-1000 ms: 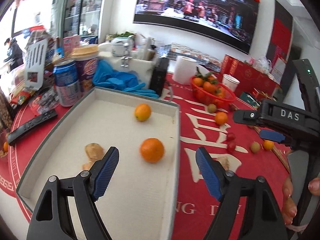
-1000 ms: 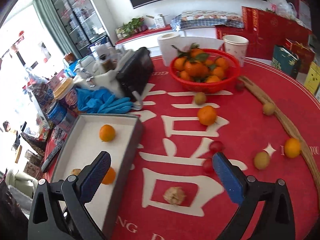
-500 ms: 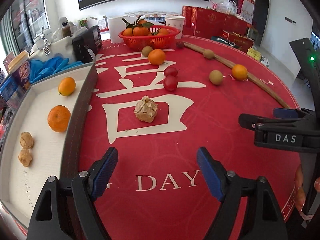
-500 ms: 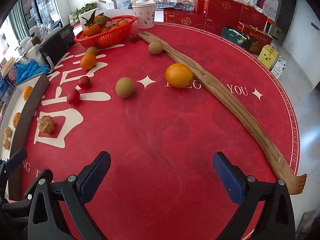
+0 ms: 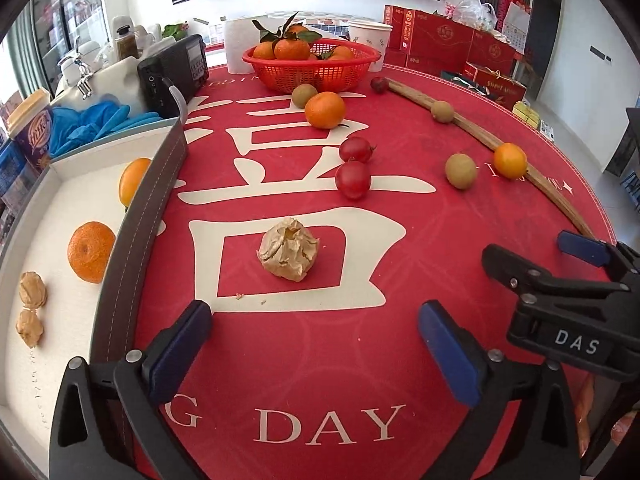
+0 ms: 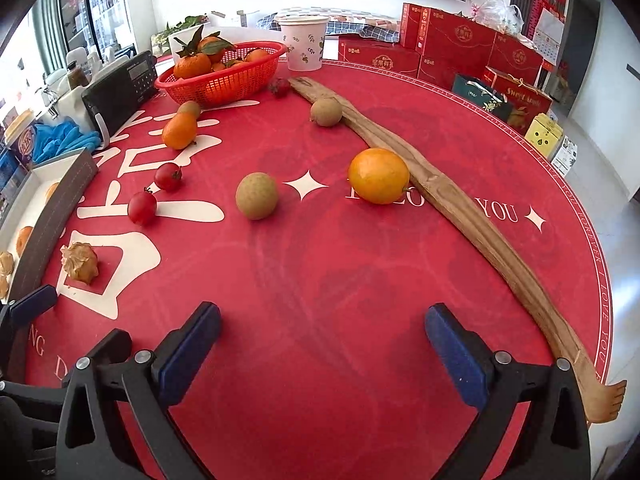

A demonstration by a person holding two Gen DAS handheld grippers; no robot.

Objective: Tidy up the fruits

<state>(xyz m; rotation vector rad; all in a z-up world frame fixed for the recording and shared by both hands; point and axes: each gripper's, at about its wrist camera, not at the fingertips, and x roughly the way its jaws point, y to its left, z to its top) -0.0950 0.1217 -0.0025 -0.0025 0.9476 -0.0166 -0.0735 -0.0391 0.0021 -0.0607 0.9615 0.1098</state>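
A papery husked fruit [image 5: 288, 254] lies on the red tablecloth just ahead of my open, empty left gripper [image 5: 314, 344]. The white tray [image 5: 48, 184] at left holds two oranges [image 5: 90, 256] and two husked fruits [image 5: 32, 290]. Loose on the cloth are two small red tomatoes [image 5: 352, 178], an orange [image 5: 325, 110], brown round fruits [image 5: 461, 170] and a yellow-orange fruit [image 5: 509, 160]. My right gripper [image 6: 320, 354] is open and empty, facing the brown fruit [image 6: 256, 195] and orange fruit [image 6: 378, 176]. It also shows at the right of the left wrist view [image 5: 576, 292].
A red basket [image 5: 312, 66] of tangerines stands at the back. A long wooden back scratcher [image 6: 460, 216] curves along the right. A black radio [image 5: 174, 74], blue gloves [image 5: 94, 122], a paper cup [image 6: 302, 42] and red gift boxes [image 6: 448, 46] ring the table's far side.
Both grippers have swung right from above the tray to over the red cloth and come nearer the table. The husked fruit is now closer ahead of my left gripper. Both stay open.
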